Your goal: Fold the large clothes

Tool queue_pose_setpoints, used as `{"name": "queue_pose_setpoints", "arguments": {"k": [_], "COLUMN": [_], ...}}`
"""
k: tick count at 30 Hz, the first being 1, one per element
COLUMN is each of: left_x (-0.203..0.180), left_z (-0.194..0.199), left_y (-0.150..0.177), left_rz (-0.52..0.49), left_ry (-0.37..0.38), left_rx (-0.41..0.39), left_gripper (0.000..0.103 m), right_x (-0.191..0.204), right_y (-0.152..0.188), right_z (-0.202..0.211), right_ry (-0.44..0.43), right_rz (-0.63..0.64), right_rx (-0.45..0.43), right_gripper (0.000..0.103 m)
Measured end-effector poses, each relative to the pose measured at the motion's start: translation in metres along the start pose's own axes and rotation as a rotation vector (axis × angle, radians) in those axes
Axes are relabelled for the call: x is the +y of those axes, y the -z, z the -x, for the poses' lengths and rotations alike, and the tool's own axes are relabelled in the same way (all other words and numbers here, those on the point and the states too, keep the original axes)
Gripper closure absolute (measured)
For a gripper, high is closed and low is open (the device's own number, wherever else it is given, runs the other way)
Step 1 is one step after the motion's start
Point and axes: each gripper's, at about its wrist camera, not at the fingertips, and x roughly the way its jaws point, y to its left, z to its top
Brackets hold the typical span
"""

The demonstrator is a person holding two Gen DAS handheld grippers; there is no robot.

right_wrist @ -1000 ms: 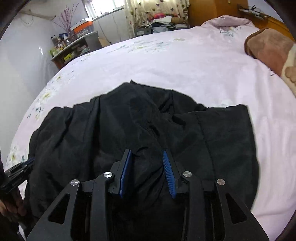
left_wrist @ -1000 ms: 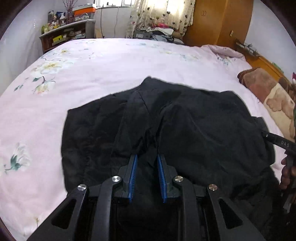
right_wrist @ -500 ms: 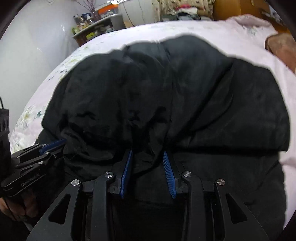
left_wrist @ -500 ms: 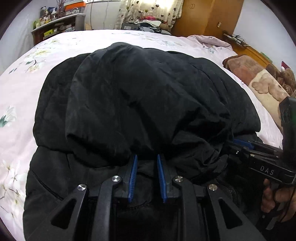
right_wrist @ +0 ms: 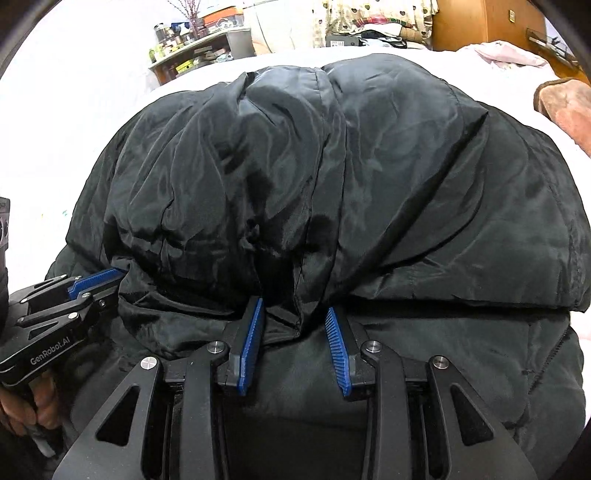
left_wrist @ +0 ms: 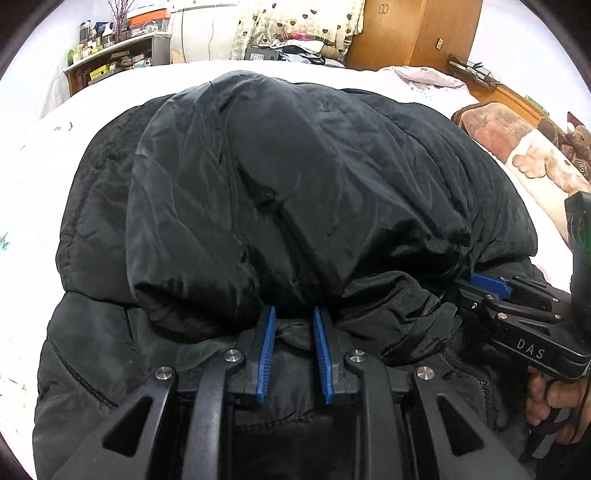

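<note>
Cluttered shelf (left_wrist: pixel 110 59), heart curtain (left_wrist: pixel 295 26), wooden wardrobe (left_wrist: pixel 417 33)

Left gripper (left_wrist: pixel 293 325): fingers close together, a gap between the blue pads, pinching a fold of the black jacket (left_wrist: pixel 295 184).
Right gripper (right_wrist: pixel 295 325): fingers wider apart, cloth bunched between them.
Placing: side by side, both pointing forward.
Hands: bare fingers (left_wrist: pixel 546 402) curled around each grip.

Black padded jacket (left_wrist: pixel 295 192), shiny and creased, far part folded back over near part, on bed
</note>
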Motion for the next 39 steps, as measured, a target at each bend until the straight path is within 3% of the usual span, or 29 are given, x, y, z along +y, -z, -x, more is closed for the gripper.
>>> {"name": "queue_pose_setpoints", "arguments": {"k": [11, 19, 30, 39], "left_x": [-0.005, -0.021, -0.021, -0.007], "left_z": [0.001, 0.037, 0.128, 0.181], "left_y": [0.0, 0.003, 0.066, 0.106], "left_rz": [-0.011, -0.029, 0.002, 0.02], "left_ry": [-0.026, -0.054, -0.039, -0.067], "left_rx": [0.003, 0.033, -0.002, -0.035], "left_gripper": [0.08, 0.08, 0.08, 0.08], "right_x": [0.015, 0.035, 0.038, 0.024], "right_y": [-0.007, -0.009, 0.038, 0.094], "right_z": [0.002, 0.049, 0.149, 0.192], "right_ry": [0.042, 0.1, 0.094, 0.102], "right_rz": [0.026, 0.03, 0.004, -0.025], "right_rx": [0.011, 0.025, -0.055, -0.069], "right_gripper": [0.069, 0.067, 0.067, 0.065]}}
